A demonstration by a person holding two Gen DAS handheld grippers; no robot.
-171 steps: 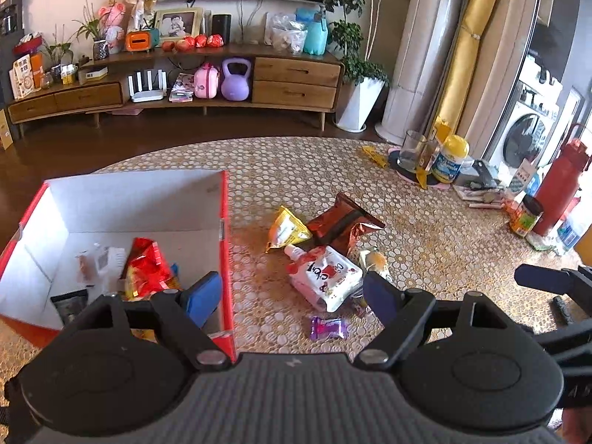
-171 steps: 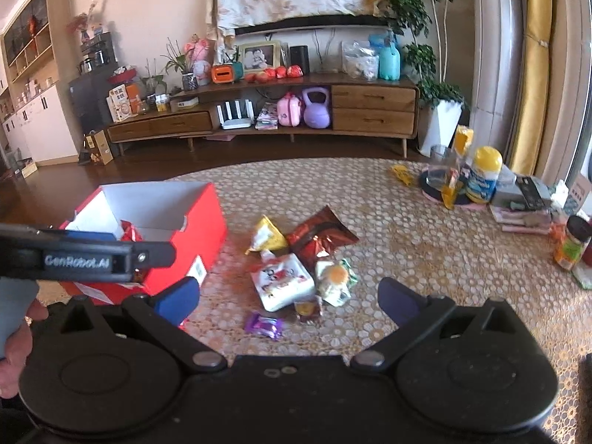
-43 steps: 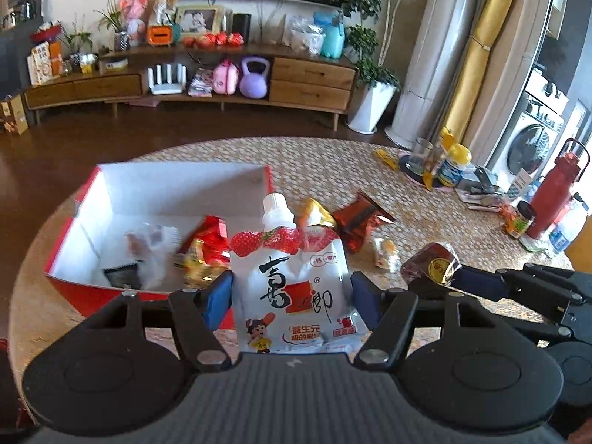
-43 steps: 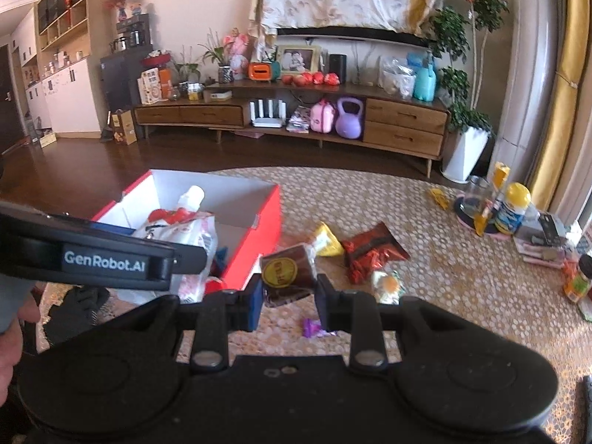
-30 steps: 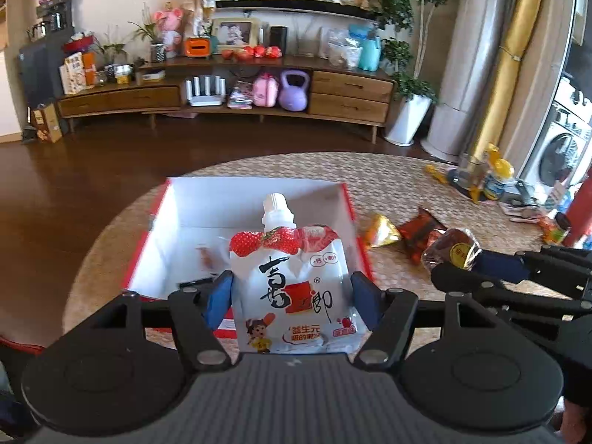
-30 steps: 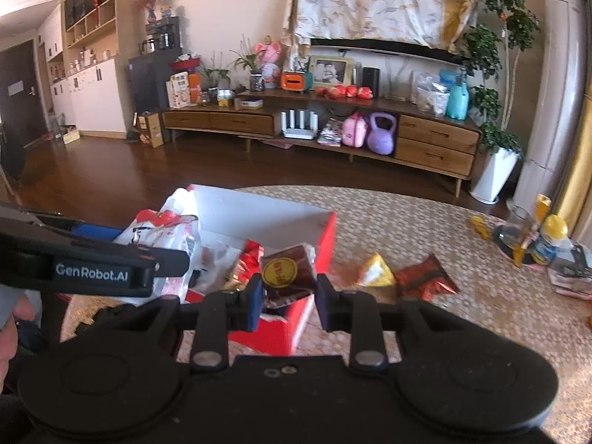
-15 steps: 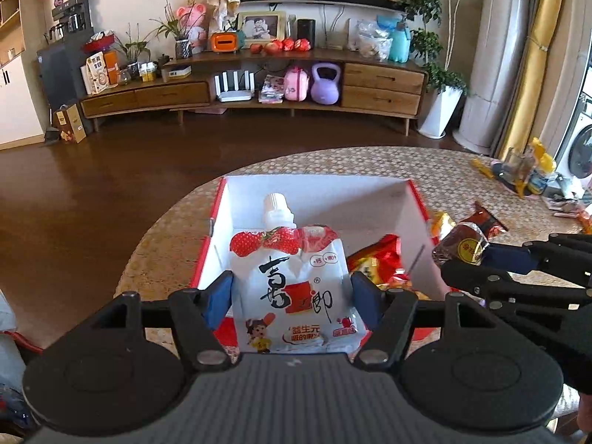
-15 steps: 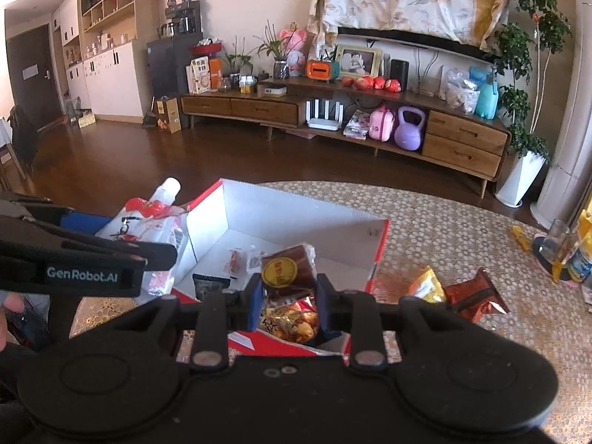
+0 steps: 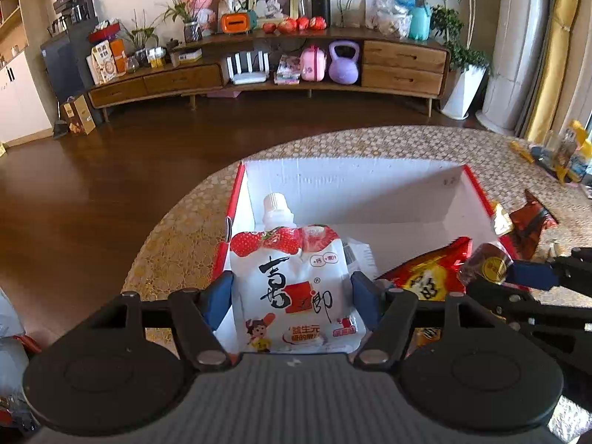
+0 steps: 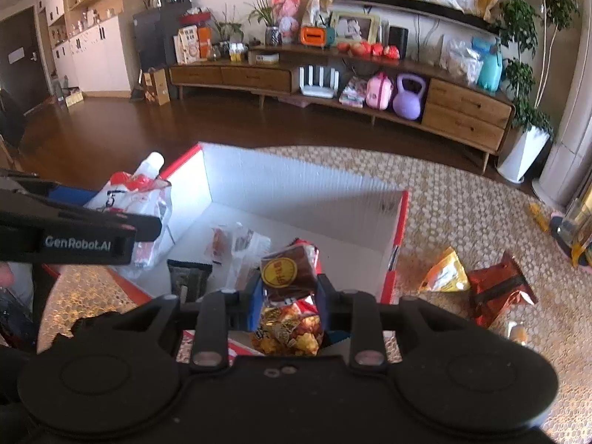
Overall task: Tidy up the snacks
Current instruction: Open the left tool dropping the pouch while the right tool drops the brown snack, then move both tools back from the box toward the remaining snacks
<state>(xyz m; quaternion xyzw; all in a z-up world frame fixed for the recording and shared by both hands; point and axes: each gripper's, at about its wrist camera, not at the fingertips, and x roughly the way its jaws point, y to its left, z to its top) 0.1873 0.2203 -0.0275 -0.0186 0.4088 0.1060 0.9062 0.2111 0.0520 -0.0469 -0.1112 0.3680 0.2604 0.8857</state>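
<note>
Both grippers over the red box (image 9: 477,188), each carrying a snack!
Left gripper (image 9: 292,296), angled down at frame centre, is clamped wide on the white strawberry pouch (image 9: 292,285); right gripper (image 10: 286,292), tilted likewise, pinches a small brown packet (image 10: 286,272) above the box's near-right corner.

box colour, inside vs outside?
The box is white inside, red on rim and outside; clearest in the right wrist view.

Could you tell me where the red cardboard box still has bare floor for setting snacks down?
Inside the red cardboard box, the white floor is bare along the far wall and towards the far right corner. The near side is crowded: a clear-wrapped snack, a dark sachet and a red-orange crisp bag lie there.
</note>
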